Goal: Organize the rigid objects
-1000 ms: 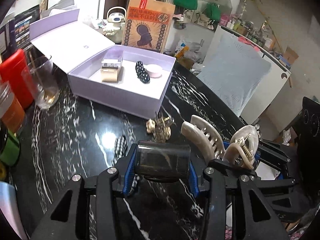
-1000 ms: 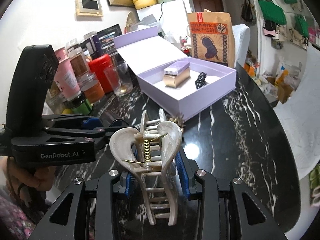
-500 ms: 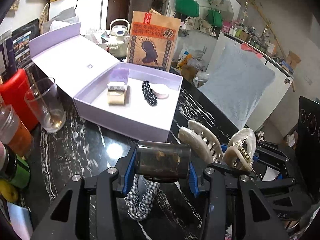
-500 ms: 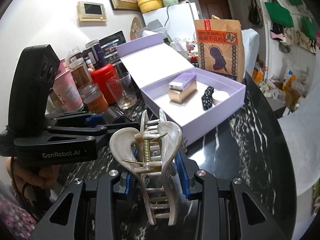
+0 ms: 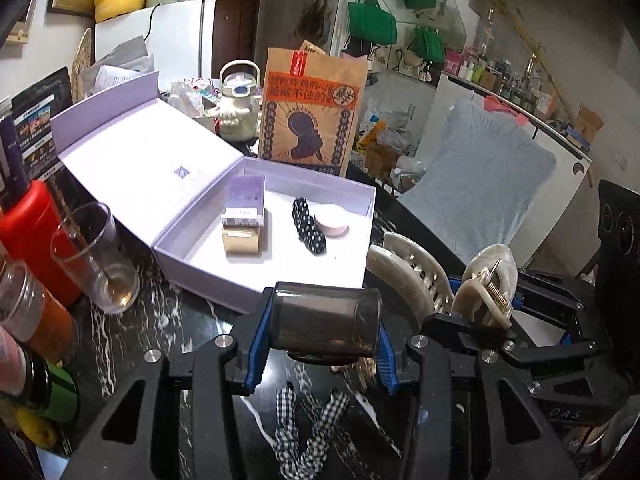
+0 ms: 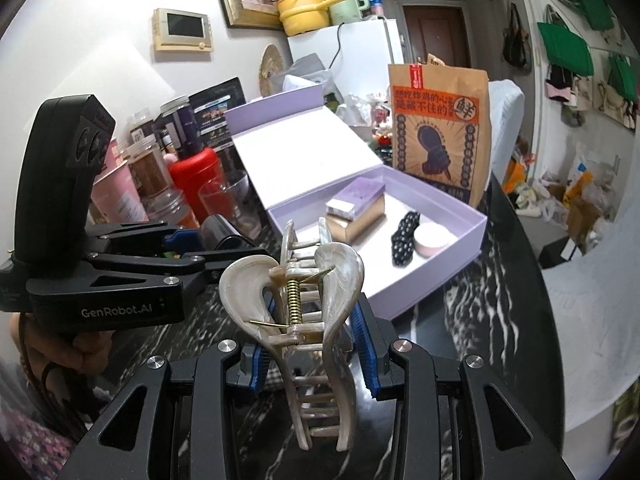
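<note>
My left gripper [image 5: 322, 330] is shut on a smoky dark translucent cup [image 5: 324, 314] lying sideways between its blue pads. My right gripper [image 6: 312, 356] is shut on a cream pearly claw clip [image 6: 320, 320], teeth pointing forward. Both hover side by side just short of the open lilac box [image 5: 256, 282]. In the left wrist view the claw clip [image 5: 404, 272] shows at right. Inside the box lie a small gold and purple carton [image 5: 242, 220], a black dotted scrunchie [image 5: 308, 230] and a pink round compact [image 5: 331, 221]. A checkered scrunchie [image 5: 308, 432] lies on the table under my left gripper.
The box lid [image 5: 152, 168] stands open to the back left. A drinking glass [image 5: 96, 256], a red bottle [image 5: 32, 232] and several jars crowd the table's left side. A brown paper bag [image 5: 312, 112] and a small teapot [image 5: 238, 100] stand behind the box. The table edge runs along the right.
Both grippers have risen and moved forward toward the lilac box, each keeping its hold. The gold clip on the table has slipped out of view beneath the left gripper.
</note>
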